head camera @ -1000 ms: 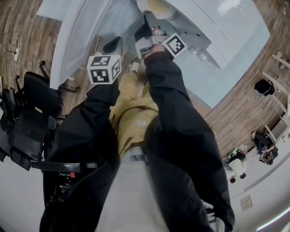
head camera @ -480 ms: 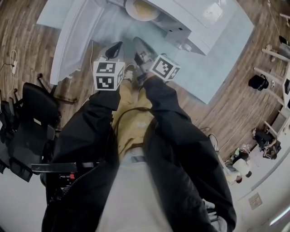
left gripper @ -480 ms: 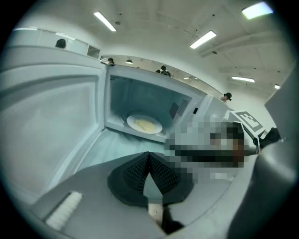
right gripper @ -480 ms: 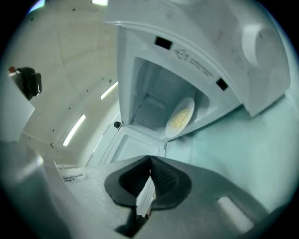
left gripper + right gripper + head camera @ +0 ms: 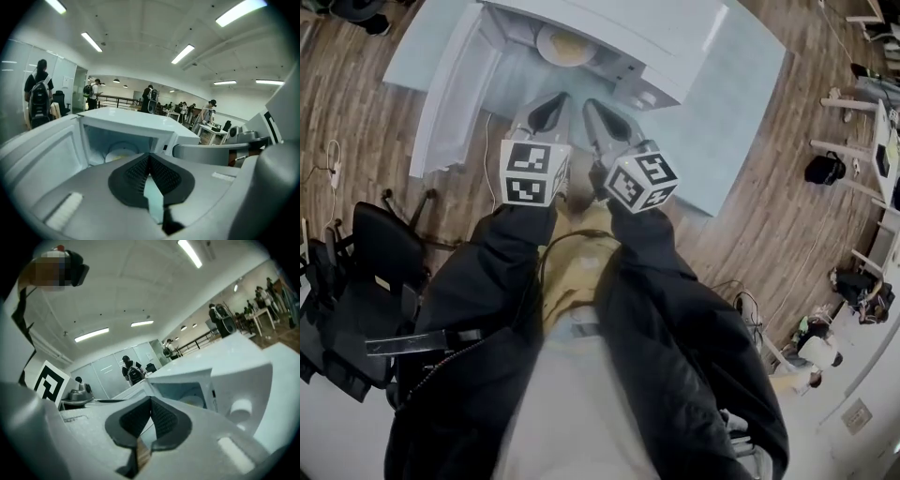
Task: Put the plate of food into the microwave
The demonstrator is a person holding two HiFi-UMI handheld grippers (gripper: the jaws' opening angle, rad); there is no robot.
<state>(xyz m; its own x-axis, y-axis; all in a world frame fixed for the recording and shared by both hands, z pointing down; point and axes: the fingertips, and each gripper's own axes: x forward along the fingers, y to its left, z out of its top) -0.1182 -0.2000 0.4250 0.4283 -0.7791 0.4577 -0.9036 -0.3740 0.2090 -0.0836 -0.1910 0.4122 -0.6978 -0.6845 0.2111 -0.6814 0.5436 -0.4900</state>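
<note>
The white microwave (image 5: 619,23) stands on the pale blue table (image 5: 731,103) with its door (image 5: 455,84) swung open to the left. The plate of yellow food (image 5: 565,45) rests inside the cavity, and shows as the plate (image 5: 121,153) in the left gripper view and the plate (image 5: 192,401) in the right gripper view. My left gripper (image 5: 553,99) and right gripper (image 5: 590,105) hover side by side in front of the opening, a short way back from it. Both are shut and hold nothing; the left gripper (image 5: 150,157) and right gripper (image 5: 151,401) each show pads meeting.
A black office chair (image 5: 366,281) stands at the left on the wooden floor. The microwave's knob (image 5: 240,409) is on its right panel. Several people stand and sit far off in the room.
The right gripper has drawn back out of the microwave toward my body and closed, leaving the plate inside. The left gripper has come up level beside it.
</note>
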